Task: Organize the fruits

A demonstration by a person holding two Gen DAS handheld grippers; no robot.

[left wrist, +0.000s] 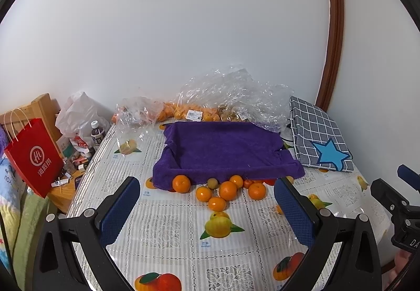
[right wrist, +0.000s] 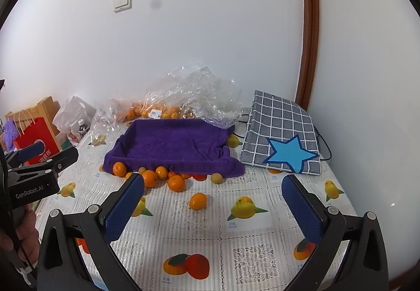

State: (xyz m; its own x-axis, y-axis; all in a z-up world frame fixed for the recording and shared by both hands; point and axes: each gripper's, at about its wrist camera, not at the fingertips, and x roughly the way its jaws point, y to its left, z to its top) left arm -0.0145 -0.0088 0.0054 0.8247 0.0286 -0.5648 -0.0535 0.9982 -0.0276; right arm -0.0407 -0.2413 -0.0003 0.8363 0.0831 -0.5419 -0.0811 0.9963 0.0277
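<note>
Several loose oranges (left wrist: pixel 227 190) (right wrist: pixel 176 183) and small yellow-green fruits (left wrist: pixel 212 183) (right wrist: pixel 216 177) lie on the tablecloth along the front edge of a tray lined with a purple towel (left wrist: pixel 223 149) (right wrist: pixel 173 144). One small orange (right wrist: pixel 198 201) lies apart, nearer to me. My left gripper (left wrist: pixel 207 201) is open and empty, held short of the fruit pile. My right gripper (right wrist: pixel 212 197) is open and empty, with the lone orange between its fingers' line of sight. The left gripper also shows in the right wrist view (right wrist: pixel 39 159).
Clear plastic bags with more oranges (left wrist: pixel 183 109) (right wrist: pixel 157 111) lie behind the tray by the wall. A checked grey bag with a blue star (left wrist: pixel 320 144) (right wrist: pixel 283 138) sits at the right. A red paper bag (left wrist: pixel 34 157) and clutter stand off the table's left edge.
</note>
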